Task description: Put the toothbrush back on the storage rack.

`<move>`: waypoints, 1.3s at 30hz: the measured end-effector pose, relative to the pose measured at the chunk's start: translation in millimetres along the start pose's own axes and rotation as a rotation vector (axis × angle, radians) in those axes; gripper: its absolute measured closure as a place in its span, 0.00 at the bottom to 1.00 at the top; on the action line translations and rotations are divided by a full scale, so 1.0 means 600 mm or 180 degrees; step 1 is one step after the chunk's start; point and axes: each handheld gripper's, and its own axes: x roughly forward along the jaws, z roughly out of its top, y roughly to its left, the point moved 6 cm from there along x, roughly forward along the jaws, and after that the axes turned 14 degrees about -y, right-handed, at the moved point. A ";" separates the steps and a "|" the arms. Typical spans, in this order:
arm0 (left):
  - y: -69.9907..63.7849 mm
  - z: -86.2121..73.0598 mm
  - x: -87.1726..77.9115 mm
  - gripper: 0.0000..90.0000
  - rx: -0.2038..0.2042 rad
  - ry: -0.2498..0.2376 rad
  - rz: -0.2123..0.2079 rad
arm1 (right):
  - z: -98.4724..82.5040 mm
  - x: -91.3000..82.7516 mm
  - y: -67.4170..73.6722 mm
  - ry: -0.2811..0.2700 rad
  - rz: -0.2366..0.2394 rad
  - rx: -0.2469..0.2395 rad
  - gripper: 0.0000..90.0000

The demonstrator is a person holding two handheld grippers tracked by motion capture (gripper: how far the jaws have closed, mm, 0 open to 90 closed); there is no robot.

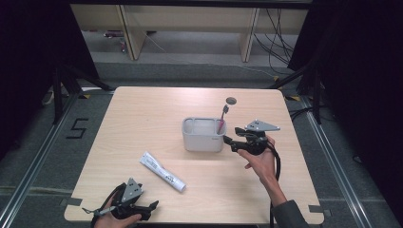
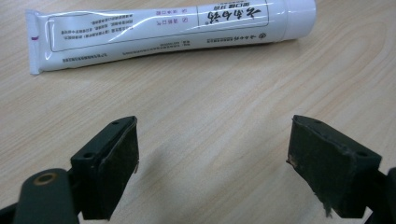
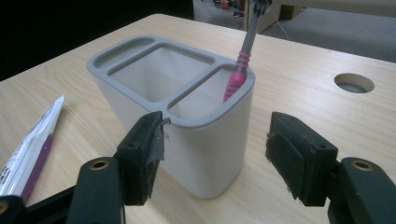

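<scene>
Left gripper (image 1: 151, 207): sits at the near left edge of the table (image 1: 142, 109), held in the person's left hand (image 1: 116, 216). Jaws stand wide apart with nothing between them; bare wood shows in the gap in the left gripper view.

Toothpaste tube (image 1: 162, 172): white, lying flat on the table just ahead of the left gripper, cap end toward the near right in the high view. In the left gripper view the toothpaste tube (image 2: 163, 30) lies crosswise beyond the pads, well clear of them. Untouched.

Holder (image 1: 203, 134): grey-rimmed white caddy with three compartments, upright at mid-table, right of the tube.

Toothbrush (image 1: 222, 118): pink-handled, standing tilted in the holder's right-hand end compartment, head up. Seen close in the right gripper view, toothbrush (image 3: 240, 65) leans on the rim of the holder (image 3: 187, 93).

Right gripper (image 1: 229, 141): just beside the holder's right wall, jaws apart and empty; one pad looks near or against the holder's corner, cannot tell which.

Step in hand: toothbrush looks freshly placed; right gripper is free beside the holder.

Next move, by my reading: left gripper goes forward, straddles the tube across its width, closes and lifts it toward a free compartment. Tube is flat and slick, so a low, square approach is wanted.
</scene>
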 end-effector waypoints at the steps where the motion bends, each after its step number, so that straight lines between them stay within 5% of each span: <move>1: 0.000 0.000 0.000 0.18 0.0003 0.0002 -0.0002 | -0.001 -0.002 0.003 0.0005 -0.0001 0.0041 0.41; 10: 0.001 0.000 -0.001 0.18 0.0026 0.0011 0.0004 | -0.007 -0.022 0.011 0.0016 -0.0017 -0.0029 0.40; 16: 0.003 0.000 -0.002 0.18 -0.0008 -0.0009 0.0017 | -0.023 -0.037 0.013 0.0085 -0.0056 0.0012 0.34; 17: 0.004 0.000 -0.002 0.18 0.0018 0.0008 0.0021 | -0.026 -0.042 0.017 0.0132 -0.0098 0.0133 0.34; 22: 0.005 0.000 -0.003 0.18 0.0048 0.0026 0.0029 | -0.035 -0.048 0.017 0.0140 -0.0070 0.0070 0.33; 23: 0.004 0.000 -0.002 0.18 0.0026 0.0010 0.0030 | -0.038 -0.051 0.025 0.0183 -0.0090 0.0237 0.33; 25: 0.002 0.001 -0.001 0.18 -0.0017 -0.0037 0.0025 | -0.040 -0.053 0.020 0.0175 -0.0059 0.0059 0.32; 27: 0.003 0.001 -0.002 0.18 -0.0008 -0.0019 0.0049 | -0.044 -0.056 0.028 0.0183 -0.0046 0.0180 0.32; 29: 0.004 0.000 -0.001 0.18 0.0003 -0.0022 0.0053 | -0.047 -0.058 0.026 0.0158 -0.0020 0.0080 0.32; 35: 0.004 0.001 0.000 0.18 0.0000 -0.0032 0.0052 | -0.058 -0.073 0.038 0.0226 -0.0012 0.0248 0.32; 36: 0.004 0.000 -0.001 0.18 0.0010 -0.0020 0.0050 | -0.058 -0.074 0.035 0.0208 -0.0010 0.0145 0.32; 39: 0.004 0.000 -0.002 0.18 0.0027 0.0007 0.0040 | -0.063 -0.082 0.040 0.0257 0.0000 0.0216 0.32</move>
